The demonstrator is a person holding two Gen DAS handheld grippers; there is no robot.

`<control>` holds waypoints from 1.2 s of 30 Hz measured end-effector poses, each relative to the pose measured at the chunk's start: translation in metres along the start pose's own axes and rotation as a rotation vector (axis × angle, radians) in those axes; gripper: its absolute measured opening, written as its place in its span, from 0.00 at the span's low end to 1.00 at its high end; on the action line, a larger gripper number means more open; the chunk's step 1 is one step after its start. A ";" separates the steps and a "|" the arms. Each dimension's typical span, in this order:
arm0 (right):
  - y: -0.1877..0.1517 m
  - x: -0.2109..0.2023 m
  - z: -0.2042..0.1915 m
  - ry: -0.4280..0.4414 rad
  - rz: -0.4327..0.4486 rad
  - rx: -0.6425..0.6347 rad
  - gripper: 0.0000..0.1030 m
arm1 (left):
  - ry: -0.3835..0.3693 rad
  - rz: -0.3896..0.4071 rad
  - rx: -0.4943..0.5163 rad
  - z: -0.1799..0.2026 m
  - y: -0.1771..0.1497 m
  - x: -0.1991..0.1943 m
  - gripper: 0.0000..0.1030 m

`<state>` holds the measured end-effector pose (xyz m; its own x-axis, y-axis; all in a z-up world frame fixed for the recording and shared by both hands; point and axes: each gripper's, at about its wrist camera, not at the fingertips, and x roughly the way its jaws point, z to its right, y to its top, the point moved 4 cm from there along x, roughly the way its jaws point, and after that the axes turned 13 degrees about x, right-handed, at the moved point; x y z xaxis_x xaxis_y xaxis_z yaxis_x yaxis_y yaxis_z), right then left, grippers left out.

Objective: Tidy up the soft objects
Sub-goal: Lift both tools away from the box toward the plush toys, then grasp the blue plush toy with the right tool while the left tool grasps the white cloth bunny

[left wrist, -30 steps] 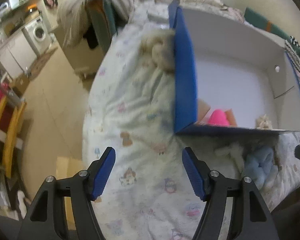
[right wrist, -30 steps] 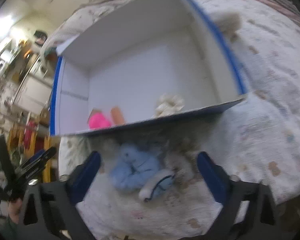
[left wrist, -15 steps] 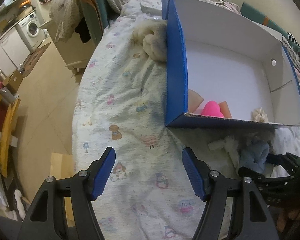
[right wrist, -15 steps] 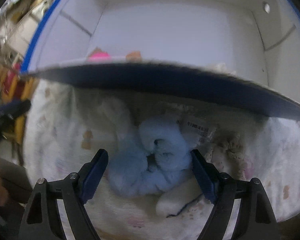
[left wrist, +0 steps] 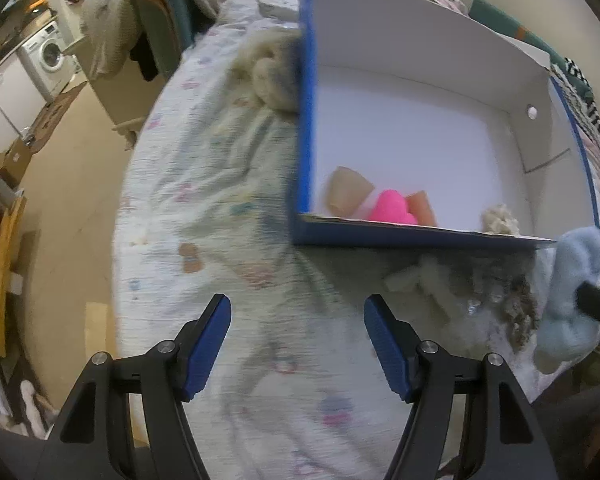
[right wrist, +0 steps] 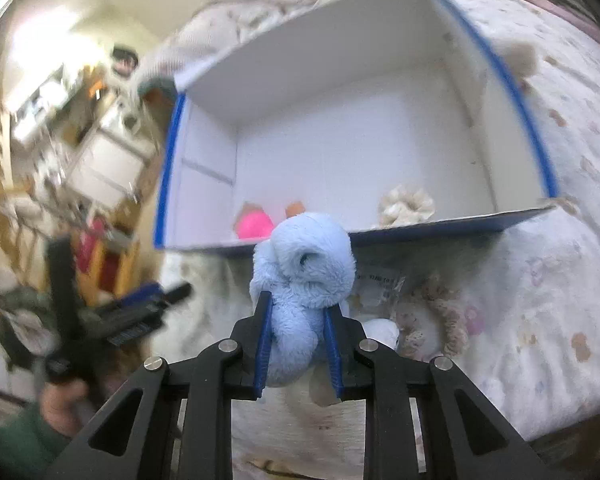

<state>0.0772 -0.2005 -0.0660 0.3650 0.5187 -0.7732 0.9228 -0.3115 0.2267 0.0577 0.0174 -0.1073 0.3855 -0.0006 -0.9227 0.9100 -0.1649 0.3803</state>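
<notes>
The light-blue plush toy (right wrist: 304,276) is pinched between the right gripper (right wrist: 298,320) jaws, lifted before the blue-and-white box's (right wrist: 440,228) near wall; inside the box, at eleven o'clock, lies a pink toy (right wrist: 254,226), at one o'clock a cream scrunchie (right wrist: 406,204); the left gripper (left wrist: 298,340) hangs over the printed bedsheet (left wrist: 204,200), jaws wide apart, holding nothing.

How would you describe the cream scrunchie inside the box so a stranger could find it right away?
Find the big blue-edged white box on the bed. Along its near wall, the cream scrunchie lies toward the right corner, apart from the pink toy at the left. It alone in the box is pale, ruffled and ring-shaped.
</notes>
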 end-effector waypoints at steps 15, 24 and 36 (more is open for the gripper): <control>0.006 0.020 0.004 -0.084 0.007 0.050 0.25 | -0.116 -0.074 0.070 0.083 0.031 0.055 0.64; 0.007 0.021 0.009 -0.089 -0.006 0.053 0.25 | -0.151 -0.121 0.108 0.093 0.034 0.088 0.19; 0.003 0.035 0.008 -0.115 -0.045 0.050 0.25 | -0.160 -0.120 0.075 0.064 0.018 0.065 0.10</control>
<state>0.0920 -0.1891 -0.0970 0.3046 0.4394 -0.8450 0.9295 -0.3309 0.1630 0.0891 -0.0487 -0.1643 0.2403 -0.1320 -0.9617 0.9318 -0.2463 0.2667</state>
